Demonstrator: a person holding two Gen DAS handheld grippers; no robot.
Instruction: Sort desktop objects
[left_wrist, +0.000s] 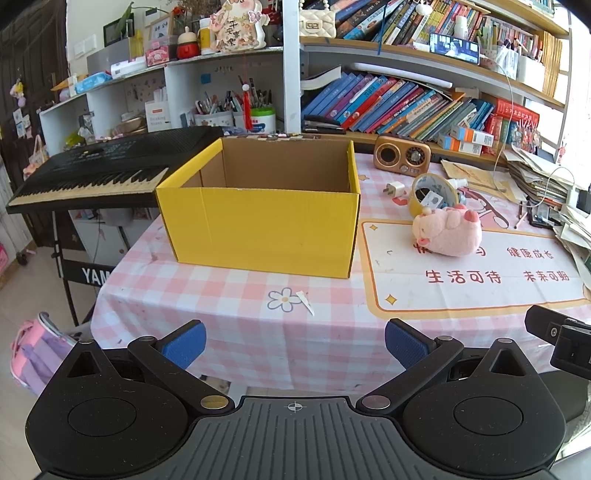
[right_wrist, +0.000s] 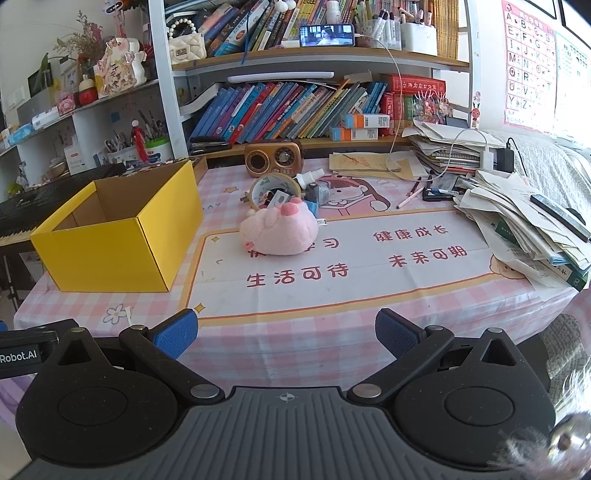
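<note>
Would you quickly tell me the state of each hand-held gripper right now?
Left hand-held gripper: open, holding nothing.
Right hand-held gripper: open, holding nothing.

A table (right_wrist: 295, 343) under a pink-and-white checked cloth carries everything. A yellow cardboard box (left_wrist: 258, 225) stands open-topped toward the left edge. A pale printed mat (right_wrist: 369, 258) with red characters covers the middle of the surface, and a pink plush toy (right_wrist: 280, 230) lies on its far part. Just behind the toy sits a roll of tape (right_wrist: 273, 188) among a small clutter of items, with a white plug adapter (left_wrist: 392, 189) beside it. A brown retro radio (right_wrist: 273, 157) stands at the far edge. Loose papers (right_wrist: 524, 221) pile up along the right edge.
</note>
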